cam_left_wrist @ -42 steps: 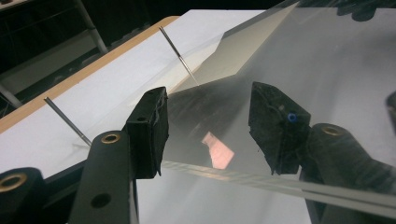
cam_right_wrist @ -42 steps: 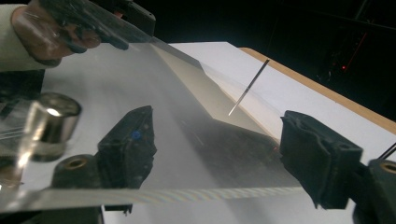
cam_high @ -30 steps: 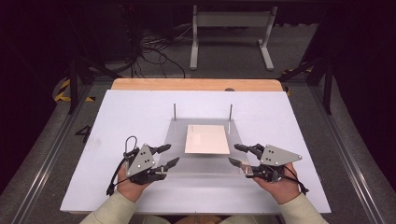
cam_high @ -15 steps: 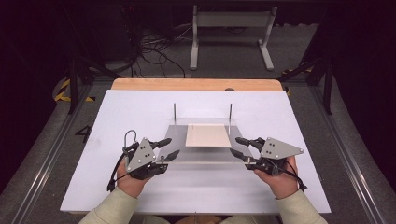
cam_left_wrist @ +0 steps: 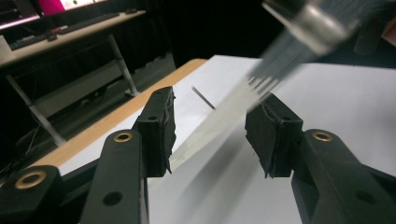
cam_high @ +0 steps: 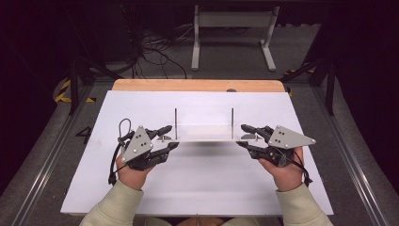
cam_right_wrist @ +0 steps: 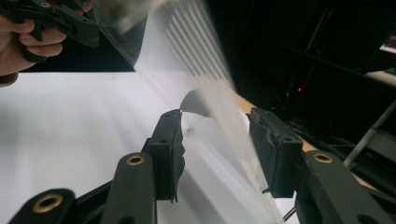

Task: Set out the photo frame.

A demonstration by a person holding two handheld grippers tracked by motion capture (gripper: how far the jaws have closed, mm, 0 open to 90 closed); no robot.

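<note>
The clear plastic tray with two upright metal rods (cam_high: 203, 132) hangs between the left claw (cam_high: 165, 138) and right claw (cam_high: 248, 136), each clamped on an end, having just tightened.

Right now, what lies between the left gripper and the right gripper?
In the high view, a flat plate with two upright pins spans from the left gripper to the right gripper.
</note>
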